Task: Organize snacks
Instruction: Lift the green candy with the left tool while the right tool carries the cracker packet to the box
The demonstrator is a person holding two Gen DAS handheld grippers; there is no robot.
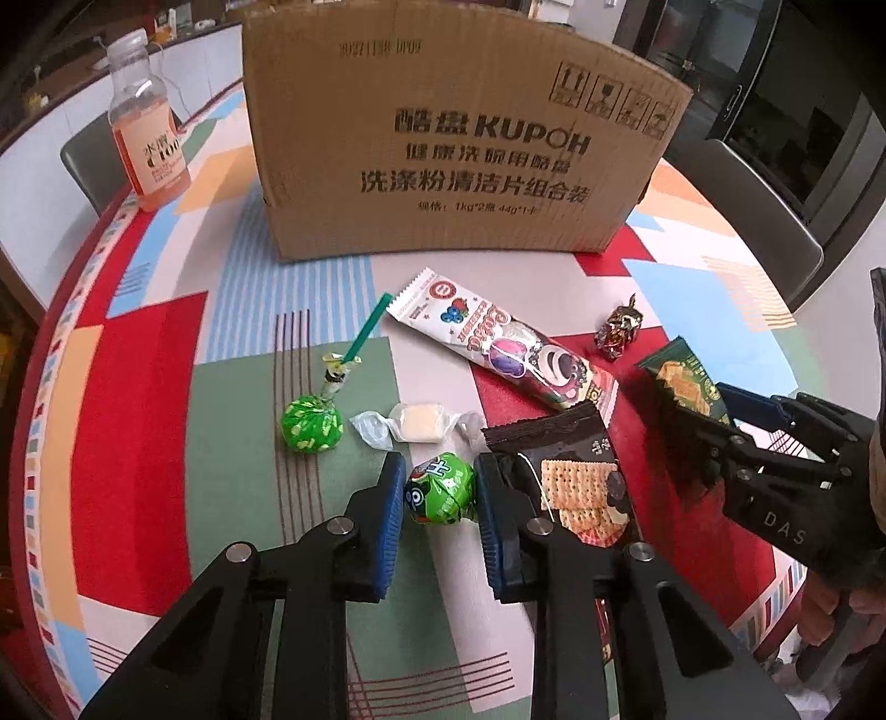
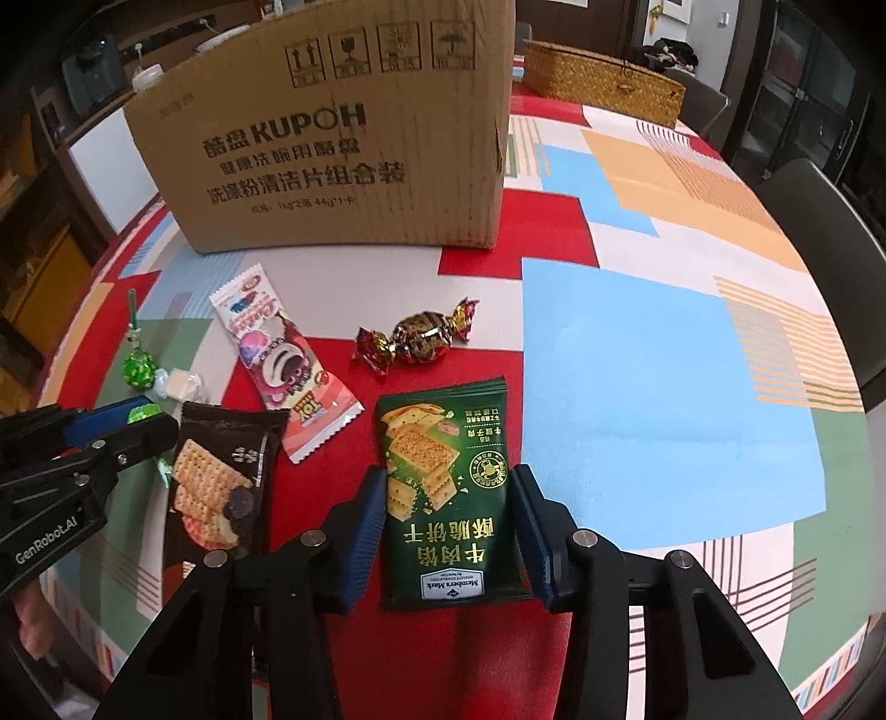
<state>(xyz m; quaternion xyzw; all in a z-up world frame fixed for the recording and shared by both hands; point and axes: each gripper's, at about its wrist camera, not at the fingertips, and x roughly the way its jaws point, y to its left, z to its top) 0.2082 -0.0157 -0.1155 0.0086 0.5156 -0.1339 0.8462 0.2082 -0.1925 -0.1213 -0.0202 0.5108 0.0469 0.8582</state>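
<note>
Your left gripper (image 1: pixel 437 495) brackets the green candy (image 1: pixel 440 487), unclenched; your right gripper (image 2: pixel 448 526) straddles the green cracker packet (image 2: pixel 448 498), unclenched. The cardboard box (image 1: pixel 443 138) at top centre hides its contents.

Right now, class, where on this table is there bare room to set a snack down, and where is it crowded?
Bare: the cloth right of the green cracker packet, toward the basket. Crowded: between cardboard box and both grippers, where lollipop, white candy and pink packet lie.

box top (image 1: pixel 443 33): cut off by frame | dark cracker pack (image 2: pixel 221 487): lower end hidden behind hand-held gripper
</note>
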